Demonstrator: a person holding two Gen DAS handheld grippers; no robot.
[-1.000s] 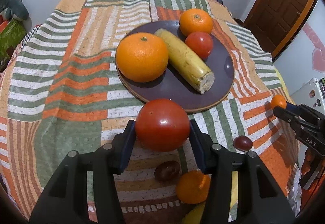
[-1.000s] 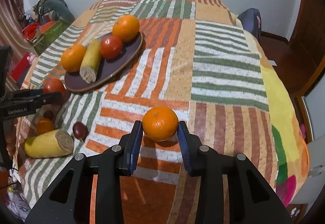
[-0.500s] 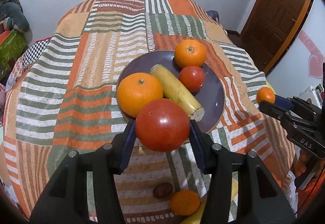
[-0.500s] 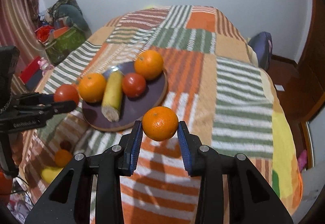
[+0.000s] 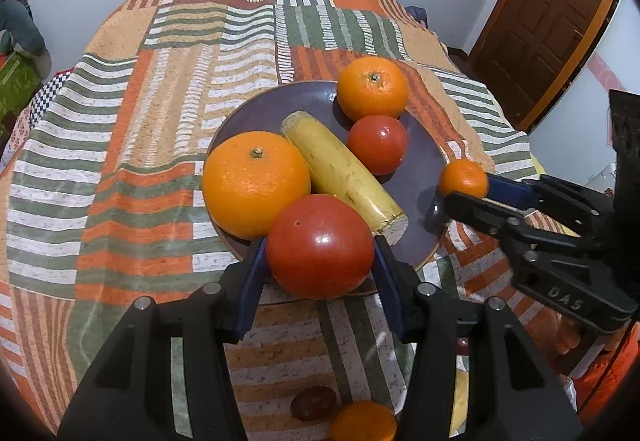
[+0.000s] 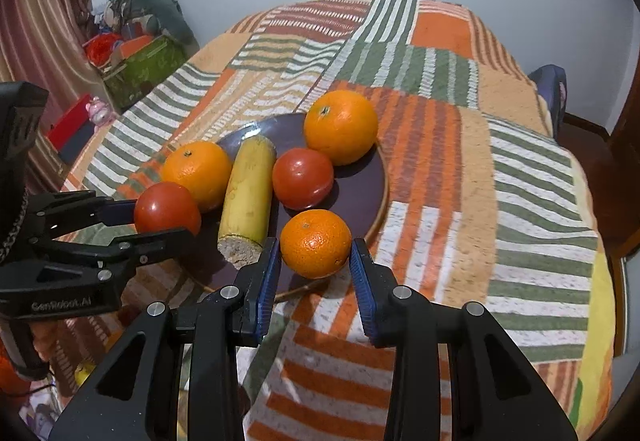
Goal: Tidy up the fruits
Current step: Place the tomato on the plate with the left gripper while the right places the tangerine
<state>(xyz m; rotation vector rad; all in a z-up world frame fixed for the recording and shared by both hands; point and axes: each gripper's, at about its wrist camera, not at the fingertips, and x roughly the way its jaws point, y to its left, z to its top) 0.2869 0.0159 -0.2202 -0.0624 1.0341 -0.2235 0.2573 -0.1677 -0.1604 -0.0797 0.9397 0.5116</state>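
Observation:
A dark purple plate (image 5: pixel 424 161) (image 6: pixel 360 197) sits on the patchwork cloth. It holds a large orange (image 5: pixel 256 185), a second orange (image 5: pixel 372 87), a tomato (image 5: pixel 378 149) and a cut banana piece (image 5: pixel 344 177). My left gripper (image 5: pixel 320 257) is shut on a big red tomato (image 5: pixel 320 245) (image 6: pixel 166 209) at the plate's near edge. My right gripper (image 6: pixel 314 257) is shut on a small mandarin (image 6: pixel 316 243) (image 5: pixel 464 177) over the plate's right rim.
On the cloth near me lie a dark plum (image 5: pixel 313 403), a loose mandarin (image 5: pixel 362 423) and a yellow banana piece (image 5: pixel 460 405). A wooden door (image 5: pixel 548 13) stands at the right. Boxes and clutter (image 6: pixel 136 61) sit on the floor at the left.
Both grippers moved in toward the plate with their fruit. The tomato now sits at the plate's near edge and the mandarin over its right rim.

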